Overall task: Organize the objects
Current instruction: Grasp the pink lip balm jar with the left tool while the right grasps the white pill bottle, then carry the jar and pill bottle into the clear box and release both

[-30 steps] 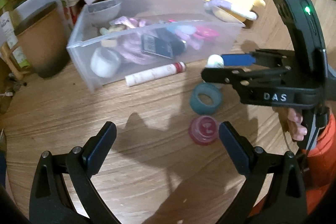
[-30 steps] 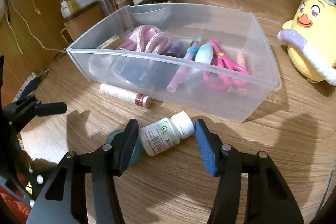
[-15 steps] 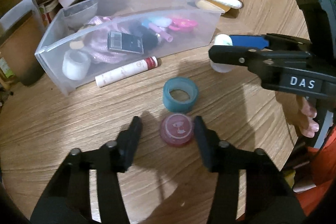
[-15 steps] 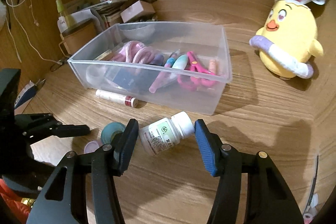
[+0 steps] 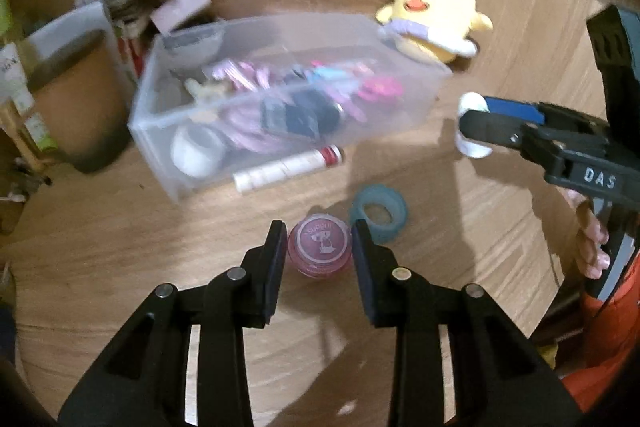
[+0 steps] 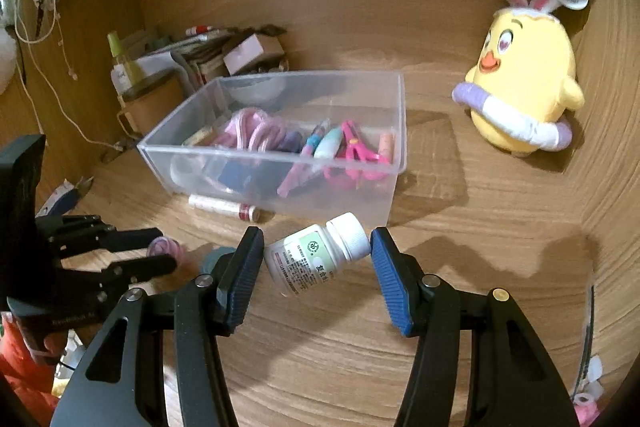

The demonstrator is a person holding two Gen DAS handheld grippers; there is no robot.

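My left gripper [image 5: 320,247] is shut on a small pink jar [image 5: 320,246] and holds it over the wooden desk. My right gripper [image 6: 317,253] is shut on a white pill bottle [image 6: 316,251] with a green label and holds it tilted above the desk, in front of the clear plastic bin [image 6: 280,183]. The bin [image 5: 372,127] holds pink cords, scissors, pens and a dark card. A teal tape roll [image 5: 378,213] and a white tube with a red cap [image 5: 288,169] lie on the desk in front of the bin.
A yellow chick plush [image 6: 520,99] stands at the right of the bin. A brown cup [image 5: 76,99] and stacked boxes and papers [image 6: 224,51] crowd the back left. Wooden walls close the desk at the back and right.
My left gripper moved onto the pink jar and shut on it. My right gripper has risen with the pill bottle held in it, away from the bin.
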